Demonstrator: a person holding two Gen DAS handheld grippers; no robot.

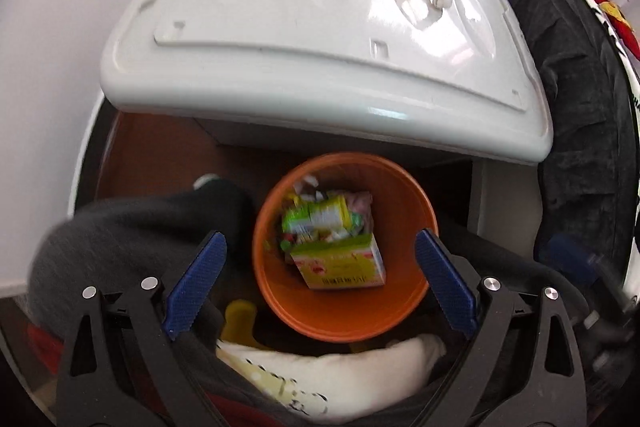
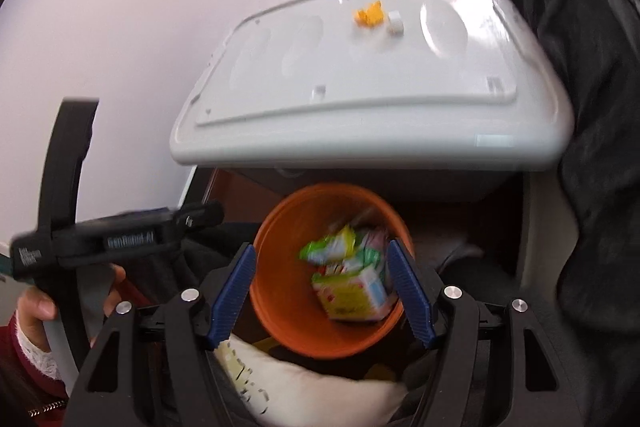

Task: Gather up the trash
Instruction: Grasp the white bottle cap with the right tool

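An orange bin stands on the floor under a white tray table. Inside it lie a green and yellow carton and crumpled green wrappers. My left gripper hangs over the bin, open, with nothing between its blue pads. In the right wrist view the same orange bin holds the carton. My right gripper is open above the bin's mouth and holds nothing. On the table top lie a yellow scrap and a small white piece.
A white cushion lies just in front of the bin. Dark cloth hangs at the right, and a grey garment lies left of the bin. A hand grips the left gripper's black handle. A white wall stands at the left.
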